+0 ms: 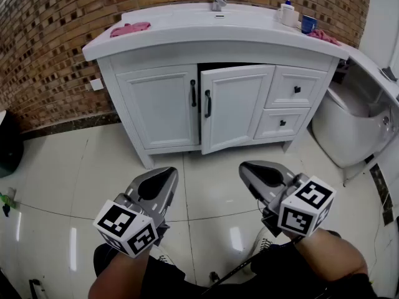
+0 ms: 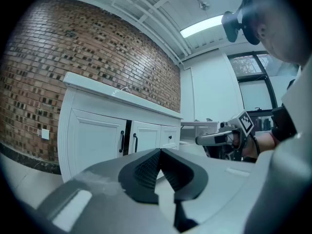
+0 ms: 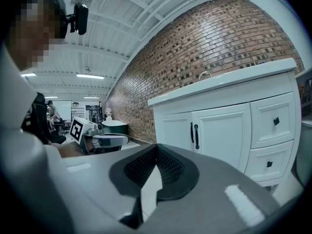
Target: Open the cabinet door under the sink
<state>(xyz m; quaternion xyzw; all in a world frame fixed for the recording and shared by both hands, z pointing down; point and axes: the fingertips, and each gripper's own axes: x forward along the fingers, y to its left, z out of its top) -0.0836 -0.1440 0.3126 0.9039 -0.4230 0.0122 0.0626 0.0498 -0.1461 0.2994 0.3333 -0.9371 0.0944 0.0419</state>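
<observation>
Cabinet door (image 1: 235,108) under the sink (image 1: 206,18) is found ajar, its handle edge swung outward beside the shut left door (image 1: 159,104). Left gripper (image 1: 163,176) and right gripper (image 1: 250,167) are both held closed on nothing, well apart from it, with tiled floor (image 1: 212,167) between. Two drawers (image 1: 296,89) and a white fixture (image 1: 349,126) are noted at right.

The left gripper (image 1: 167,172) and the right gripper (image 1: 248,167) each have a smooth grey shell that narrows to a rounded beak, lined inside with black ribbed pads (image 2: 146,172). At the back of each sits a white marker cube (image 1: 128,228) printed with bold black squares. The person wears dark clothing (image 1: 293,273), white laced shoes (image 1: 265,243) and a black camera (image 3: 79,17) mounted at the head.
</observation>
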